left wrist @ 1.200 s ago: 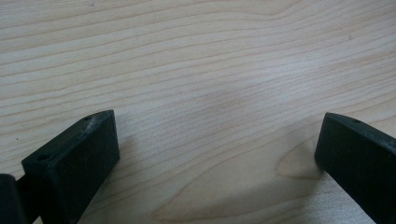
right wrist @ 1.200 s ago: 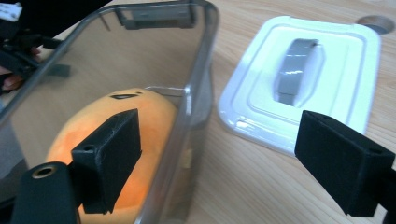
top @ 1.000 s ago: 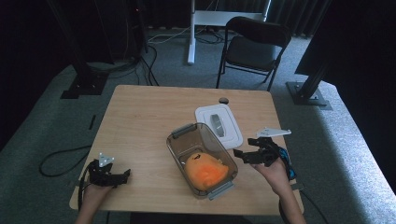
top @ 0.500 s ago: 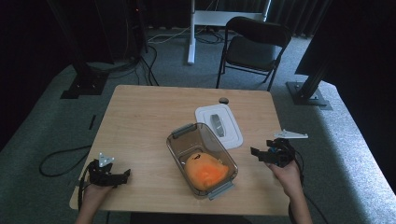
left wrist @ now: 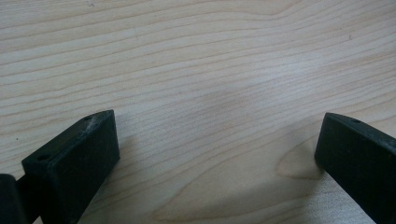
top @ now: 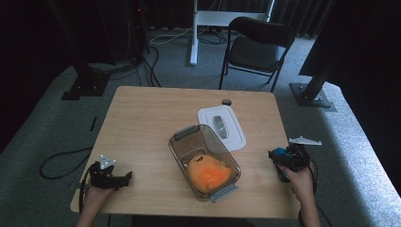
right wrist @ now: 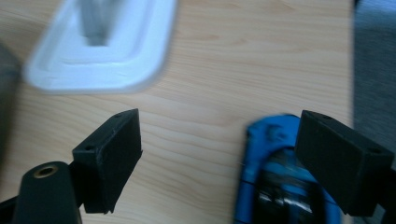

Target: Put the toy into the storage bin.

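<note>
A clear plastic container [top: 182, 142] with grey latches stands in the middle of the table, holding an orange rounded thing [top: 208, 174]. Its white lid [top: 222, 127] lies flat just behind it, seen again as the lid [right wrist: 102, 46] in the right gripper view. My right gripper [top: 283, 158] is near the table's right edge, jaws open. A small blue object [right wrist: 275, 158] lies on the wood between them, close to the right jaw; what it is I cannot tell. My left gripper [top: 124, 177] rests at the front left, open over bare wood [left wrist: 217, 70].
A small dark round thing [top: 227, 101] sits near the table's far edge. A black chair [top: 257, 47] and a white stand [top: 194, 33] are on the floor behind the table. Cables [top: 61, 161] trail on the carpet at the left.
My right gripper has drawn away from the container to the right, toward the table's right edge. The left gripper, the container and the lid have stayed put.
</note>
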{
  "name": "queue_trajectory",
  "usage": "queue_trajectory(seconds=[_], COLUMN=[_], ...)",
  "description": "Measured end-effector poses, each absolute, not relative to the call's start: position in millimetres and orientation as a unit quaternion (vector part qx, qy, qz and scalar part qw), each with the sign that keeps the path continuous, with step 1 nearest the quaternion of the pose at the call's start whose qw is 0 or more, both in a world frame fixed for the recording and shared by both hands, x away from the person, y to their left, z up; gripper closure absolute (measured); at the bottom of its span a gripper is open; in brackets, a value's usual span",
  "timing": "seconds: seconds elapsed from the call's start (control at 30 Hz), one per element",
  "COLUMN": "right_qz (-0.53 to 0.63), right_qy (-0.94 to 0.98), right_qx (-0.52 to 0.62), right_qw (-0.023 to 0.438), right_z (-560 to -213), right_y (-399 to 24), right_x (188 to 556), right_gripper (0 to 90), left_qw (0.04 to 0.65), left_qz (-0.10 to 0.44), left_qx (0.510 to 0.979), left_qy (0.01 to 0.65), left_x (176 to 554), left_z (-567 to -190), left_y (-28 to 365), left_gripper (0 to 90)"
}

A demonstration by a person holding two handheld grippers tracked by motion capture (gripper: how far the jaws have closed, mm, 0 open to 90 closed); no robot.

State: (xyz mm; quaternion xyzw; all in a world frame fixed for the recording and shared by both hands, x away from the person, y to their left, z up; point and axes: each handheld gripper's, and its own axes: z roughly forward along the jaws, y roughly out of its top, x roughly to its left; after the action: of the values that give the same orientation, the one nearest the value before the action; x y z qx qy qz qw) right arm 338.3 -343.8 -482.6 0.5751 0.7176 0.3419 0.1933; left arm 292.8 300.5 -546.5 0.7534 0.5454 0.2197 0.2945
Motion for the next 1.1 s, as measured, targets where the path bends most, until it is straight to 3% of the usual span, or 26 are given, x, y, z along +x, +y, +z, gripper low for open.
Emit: queue_trajectory(seconds=[0.47, 0.87, 1.1], right_qz=[0.284, 0.251, 0.240], right_qy=[0.702, 0.709, 0.711], right_qx=[0.621, 0.632, 0.629], right_qw=[0.203, 0.187, 0.204], right_z=[-516, -535, -536], right_y=[-371, -368, -361], right_x=[338, 340, 338], right_gripper=[14.2, 14.3, 16.0], left_qw=[0.294, 0.294, 0.294], left_qz=[0.220, 0.220, 0.220], left_qx=[0.753, 0.753, 0.753], left_qy=[0.545, 0.545, 0.546], left_x=[293, 293, 292], left_z=[-547, -547, -547], left_y=[301, 300, 300], left_gripper=[0.2, 0.2, 0.2])
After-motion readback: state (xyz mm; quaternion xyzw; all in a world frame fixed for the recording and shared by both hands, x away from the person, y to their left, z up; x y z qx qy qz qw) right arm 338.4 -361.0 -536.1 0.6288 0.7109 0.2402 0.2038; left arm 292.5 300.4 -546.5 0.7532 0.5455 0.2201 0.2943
